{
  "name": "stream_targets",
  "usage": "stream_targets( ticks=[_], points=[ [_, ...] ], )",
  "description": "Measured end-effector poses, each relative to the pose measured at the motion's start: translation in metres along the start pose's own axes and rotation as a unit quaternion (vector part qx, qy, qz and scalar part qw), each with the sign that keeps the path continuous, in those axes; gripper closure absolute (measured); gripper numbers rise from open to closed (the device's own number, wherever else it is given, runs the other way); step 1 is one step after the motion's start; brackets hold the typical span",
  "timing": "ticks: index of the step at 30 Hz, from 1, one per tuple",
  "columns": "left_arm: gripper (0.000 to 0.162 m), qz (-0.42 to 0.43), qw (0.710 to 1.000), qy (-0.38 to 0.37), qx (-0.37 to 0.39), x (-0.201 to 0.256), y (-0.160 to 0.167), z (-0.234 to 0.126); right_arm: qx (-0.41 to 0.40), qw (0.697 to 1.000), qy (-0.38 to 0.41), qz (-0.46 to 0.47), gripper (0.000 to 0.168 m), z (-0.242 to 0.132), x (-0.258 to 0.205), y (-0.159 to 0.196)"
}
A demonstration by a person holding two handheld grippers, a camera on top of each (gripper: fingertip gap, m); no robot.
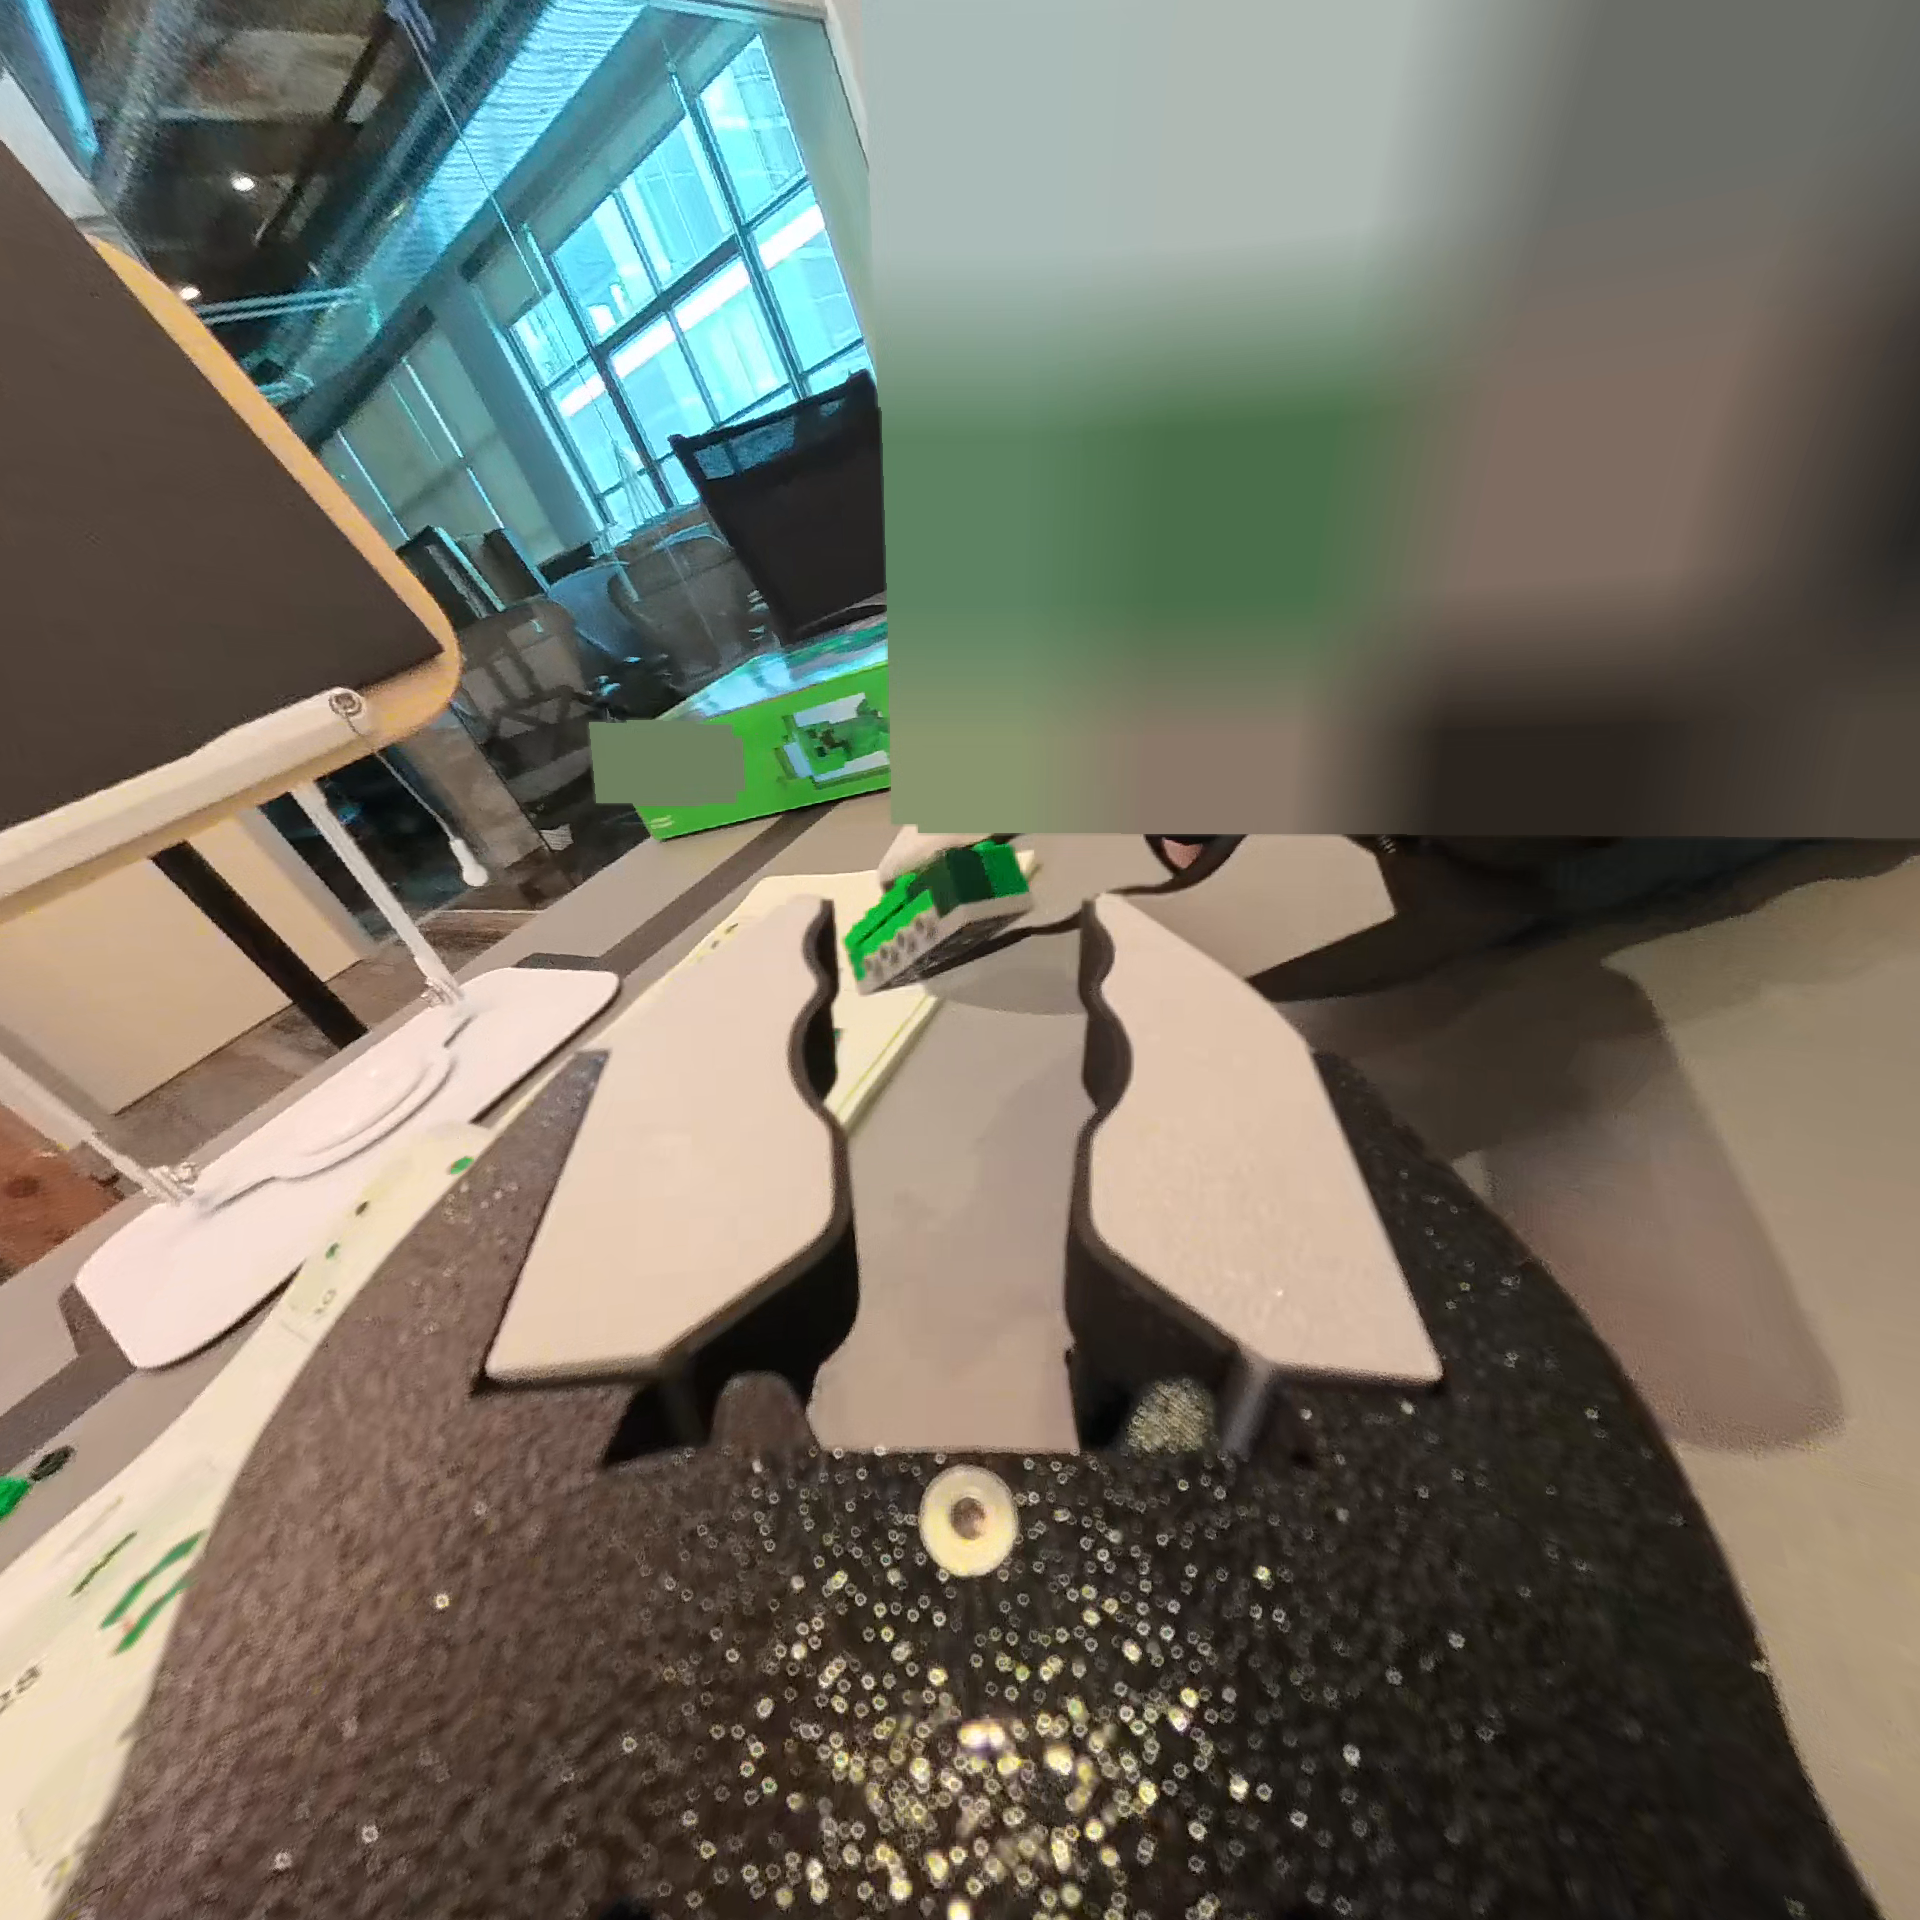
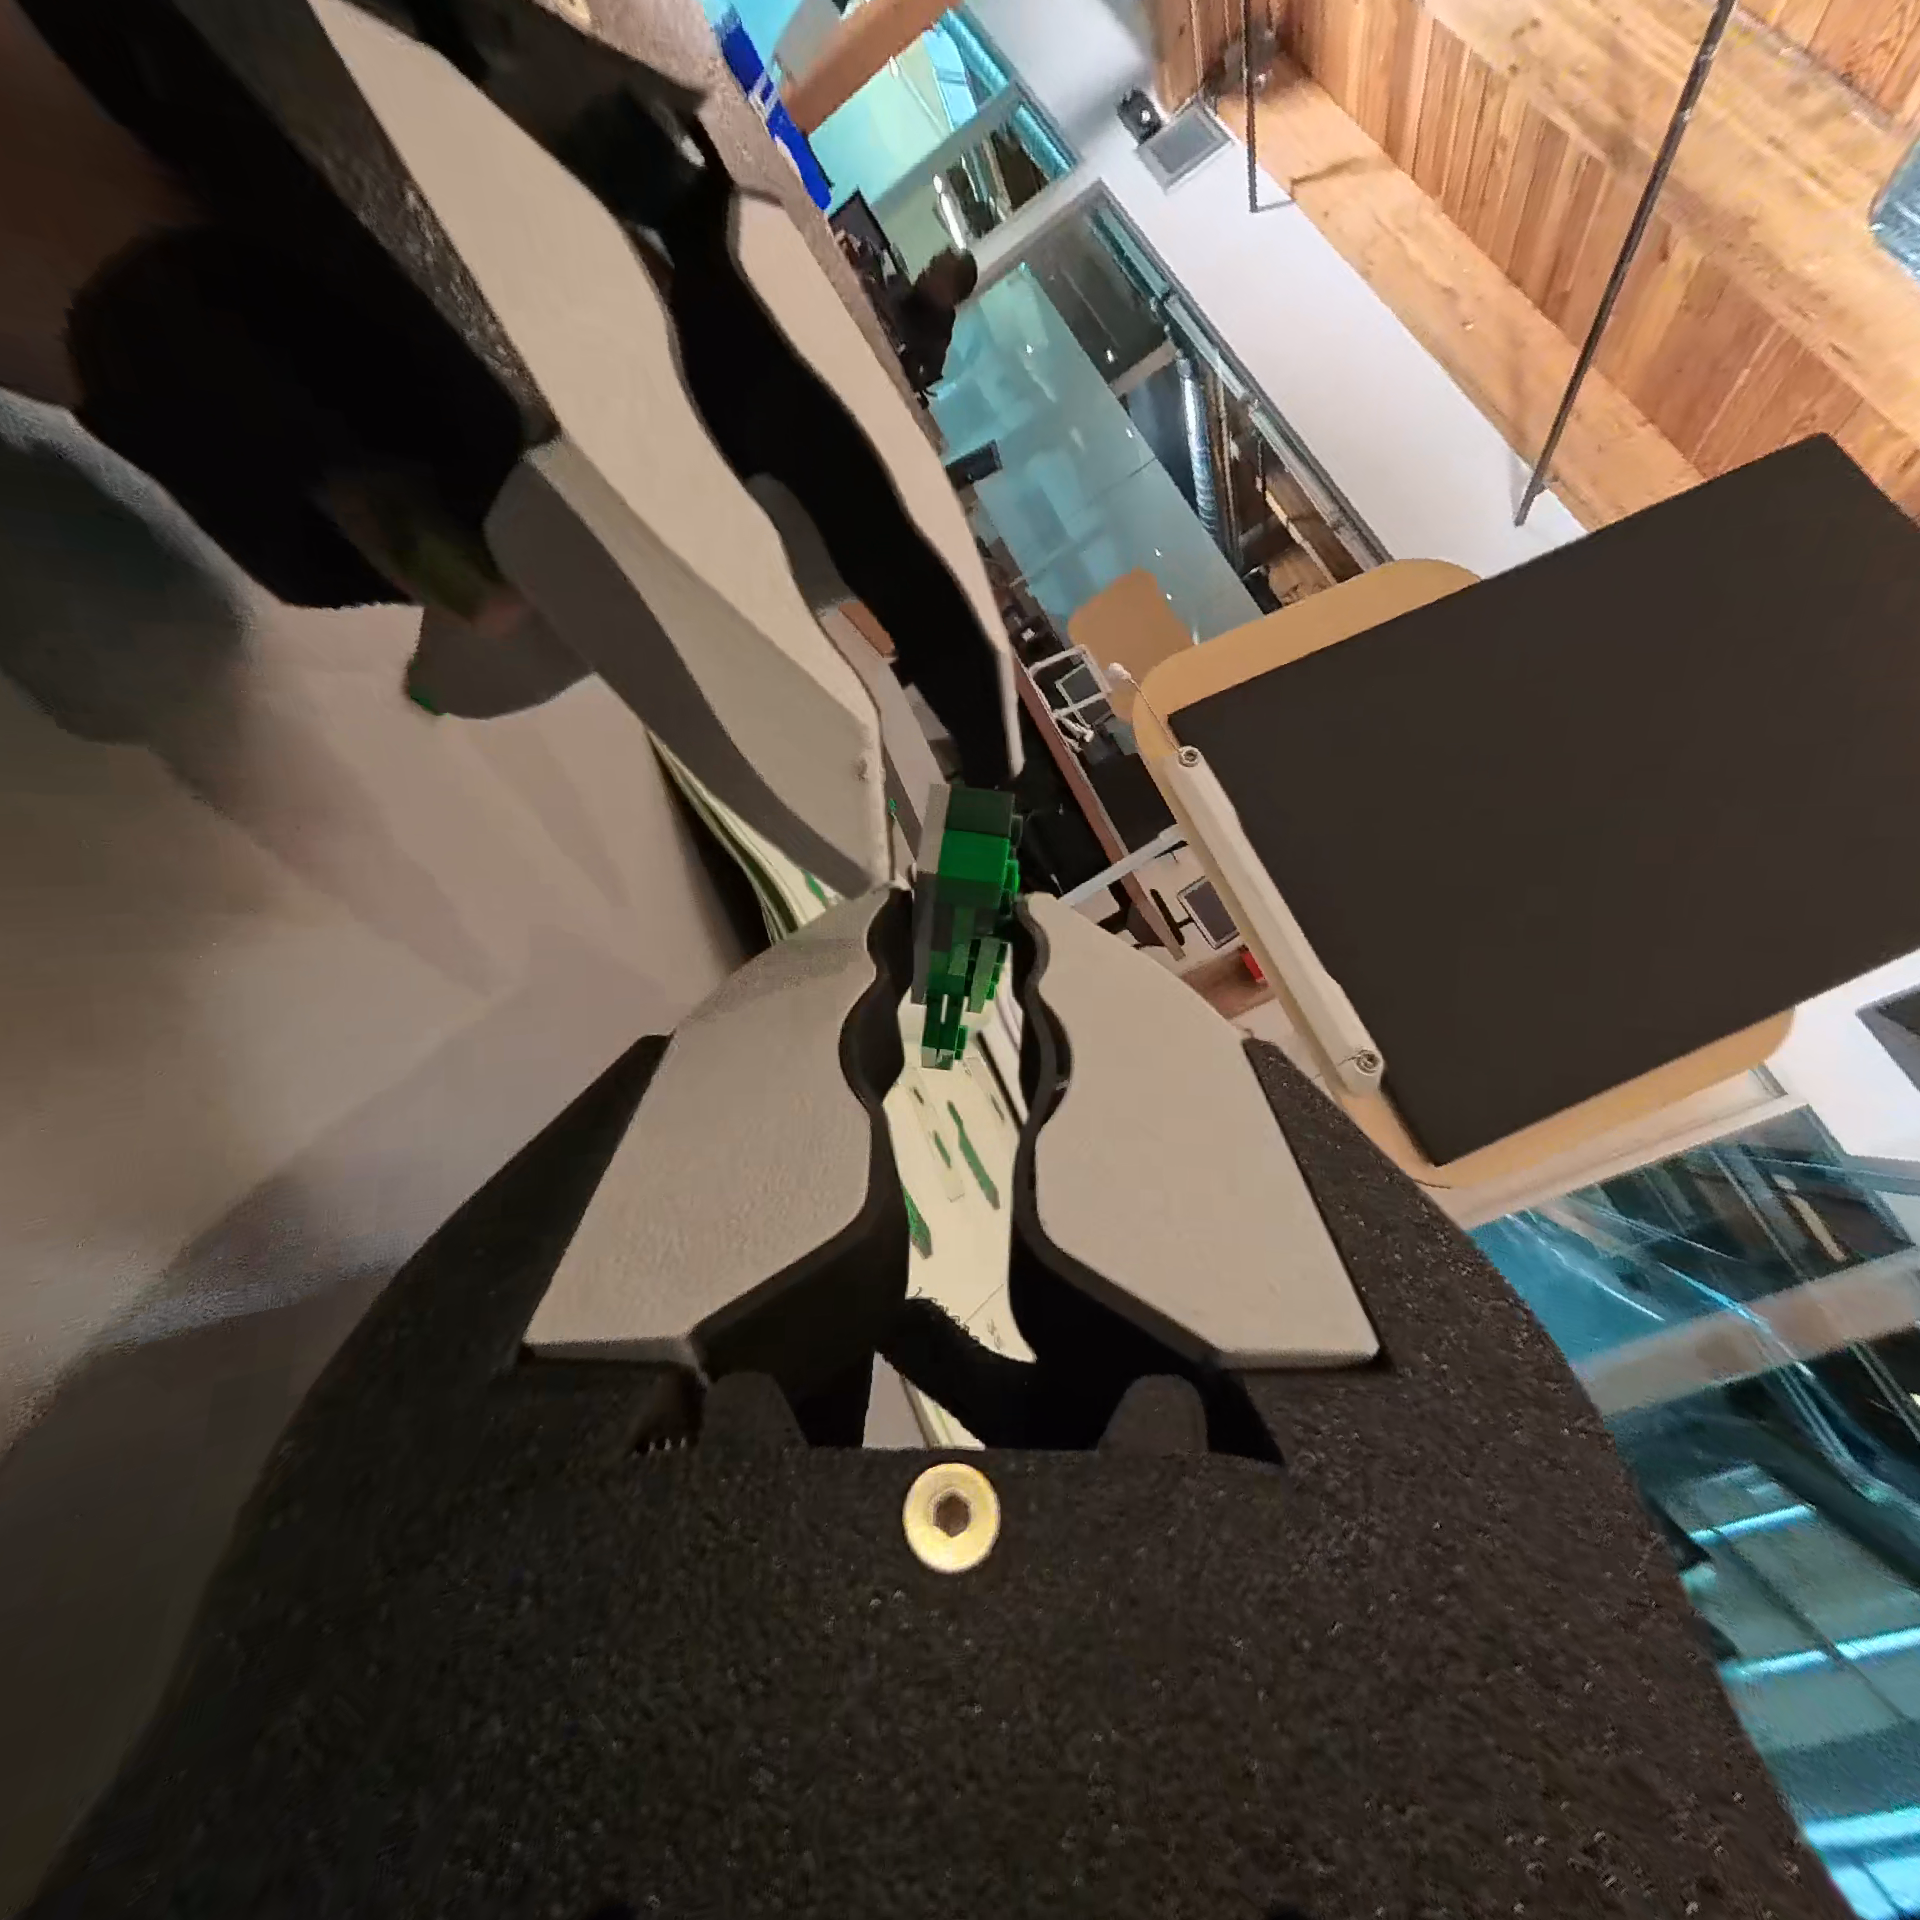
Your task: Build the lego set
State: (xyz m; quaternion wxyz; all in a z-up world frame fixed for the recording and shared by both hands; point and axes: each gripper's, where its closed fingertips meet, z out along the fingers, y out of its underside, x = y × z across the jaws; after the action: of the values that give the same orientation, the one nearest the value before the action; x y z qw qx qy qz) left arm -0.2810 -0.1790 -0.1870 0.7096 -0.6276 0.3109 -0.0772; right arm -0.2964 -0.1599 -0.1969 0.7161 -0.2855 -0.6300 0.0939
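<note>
A small green, dark green and white lego assembly (image 1: 935,914) hangs tilted in the air above the table. My right gripper (image 2: 958,925) is shut on it, with the assembly (image 2: 966,883) sticking out past its fingertips. My left gripper (image 1: 956,914) is open, and the assembly sits just at its fingertips, in the gap between them. In the right wrist view the left gripper's grey fingers (image 2: 727,644) come in from the upper left and end at the assembly's far end. The right gripper's body is hidden in the left wrist view.
An open instruction booklet (image 1: 894,1039) lies under the grippers on the grey table (image 1: 1558,1091). A green lego box (image 1: 769,758) stands at the back. A white lamp base (image 1: 343,1122) is at the left, with loose green pieces (image 1: 31,1481) nearby. A dark wood-edged panel (image 2: 1558,779) hangs overhead.
</note>
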Motion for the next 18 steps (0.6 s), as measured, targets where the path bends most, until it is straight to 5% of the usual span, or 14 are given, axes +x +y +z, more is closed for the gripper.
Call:
stream_targets(
  ticks=[6, 13, 18],
  points=[
    [0.114, -0.005, 0.999, -0.041, -0.018, -0.006, 0.002, 0.004, -0.027, 0.997, 0.017, -0.077, 0.151, 0.005, -0.005, 0.0],
    [0.117, 0.104, 0.987, -0.104, -0.063, -0.011, 0.005, 0.005, -0.062, 0.987, 0.045, -0.143, 0.151, 0.009, -0.001, 0.004],
    [0.118, 0.066, 0.987, -0.117, -0.092, -0.017, 0.013, 0.007, -0.088, 0.978, 0.053, -0.182, 0.15, 0.013, -0.001, 0.01]
  ],
)
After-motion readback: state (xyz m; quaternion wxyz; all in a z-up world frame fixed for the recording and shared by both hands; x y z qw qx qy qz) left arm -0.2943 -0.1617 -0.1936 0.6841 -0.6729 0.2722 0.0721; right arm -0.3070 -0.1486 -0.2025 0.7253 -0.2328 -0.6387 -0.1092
